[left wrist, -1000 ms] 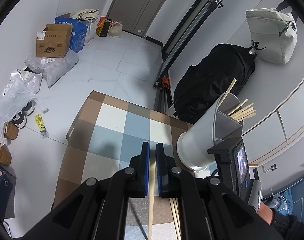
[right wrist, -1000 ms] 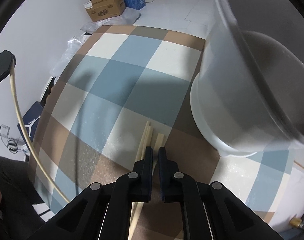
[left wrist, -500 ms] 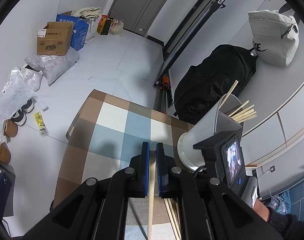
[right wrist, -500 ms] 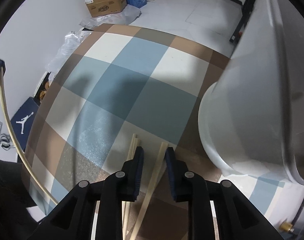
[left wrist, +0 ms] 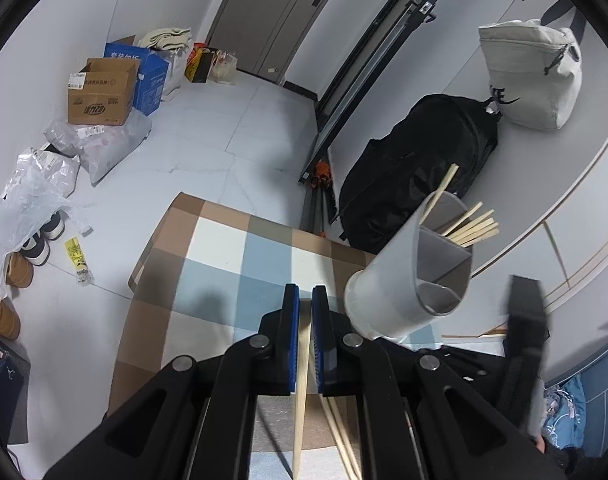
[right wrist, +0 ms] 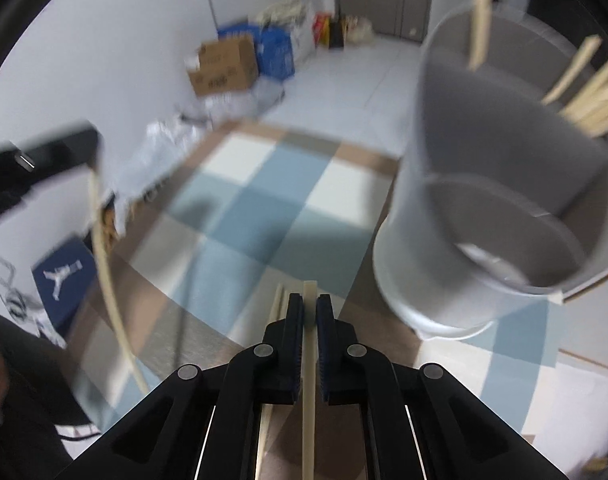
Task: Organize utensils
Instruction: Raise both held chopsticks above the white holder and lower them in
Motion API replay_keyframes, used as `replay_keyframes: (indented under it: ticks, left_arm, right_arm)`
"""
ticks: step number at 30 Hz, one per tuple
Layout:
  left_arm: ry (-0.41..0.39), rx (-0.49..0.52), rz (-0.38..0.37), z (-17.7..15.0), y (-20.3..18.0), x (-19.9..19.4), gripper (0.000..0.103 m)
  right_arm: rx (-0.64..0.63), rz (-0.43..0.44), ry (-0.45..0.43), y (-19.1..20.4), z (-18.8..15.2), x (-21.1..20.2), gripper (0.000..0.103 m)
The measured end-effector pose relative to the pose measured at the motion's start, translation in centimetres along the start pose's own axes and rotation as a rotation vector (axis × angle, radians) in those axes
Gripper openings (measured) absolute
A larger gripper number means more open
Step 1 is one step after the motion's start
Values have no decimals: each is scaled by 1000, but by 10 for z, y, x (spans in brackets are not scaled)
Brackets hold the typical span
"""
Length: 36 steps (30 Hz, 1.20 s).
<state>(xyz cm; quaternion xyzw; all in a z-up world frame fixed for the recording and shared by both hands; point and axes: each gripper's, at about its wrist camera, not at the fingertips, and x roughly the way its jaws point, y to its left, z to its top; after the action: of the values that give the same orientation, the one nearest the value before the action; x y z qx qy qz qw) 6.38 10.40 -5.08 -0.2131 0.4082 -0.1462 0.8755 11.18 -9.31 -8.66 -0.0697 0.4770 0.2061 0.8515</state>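
Note:
My left gripper [left wrist: 306, 300] is shut on a pale wooden chopstick [left wrist: 299, 400] that runs back between its blue pads. To its right, a white divided utensil holder [left wrist: 408, 280] stands on the checked tablecloth [left wrist: 231, 268], and several chopsticks [left wrist: 470, 226] lean in its far compartment. Loose chopsticks [left wrist: 338, 432] lie on the cloth under the gripper. In the blurred right wrist view, my right gripper [right wrist: 310, 300] is shut on another chopstick [right wrist: 308, 400], held above the cloth just left of the holder [right wrist: 484, 208]. Two loose chopsticks [right wrist: 276, 306] lie beside it. The left gripper's chopstick [right wrist: 103, 260] shows at the left.
A black backpack [left wrist: 416, 184] and a white bag [left wrist: 532, 76] rest on a ledge behind the table. On the floor to the left are a cardboard box [left wrist: 103, 92], plastic bags [left wrist: 35, 196] and shoes [left wrist: 35, 240]. The right hand's tool [left wrist: 524, 320] is blurred at the right.
My right gripper opened over the loose chopsticks, shut on one and rose with it, tilting up toward the holder's rim. The left gripper kept still with its chopstick.

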Motion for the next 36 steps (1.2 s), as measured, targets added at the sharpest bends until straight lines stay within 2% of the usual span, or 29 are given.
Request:
replay_keyframes:
  ticks: [6, 18, 29, 36]
  left_arm:
    - [-77, 75, -11, 2, -23, -16, 2]
    - [-160, 186, -36, 16, -70, -33, 2]
    - [-207, 246, -85, 47, -109, -55, 2]
    - [-265, 296, -146, 80, -142, -76, 2]
  right_arm:
    - [37, 11, -221, -12, 3, -62, 6]
    - [131, 42, -594, -51, 29, -142, 6]
    - [166, 47, -778, -85, 61, -189, 6]
    - [143, 15, -874, -97, 86, -199, 6]
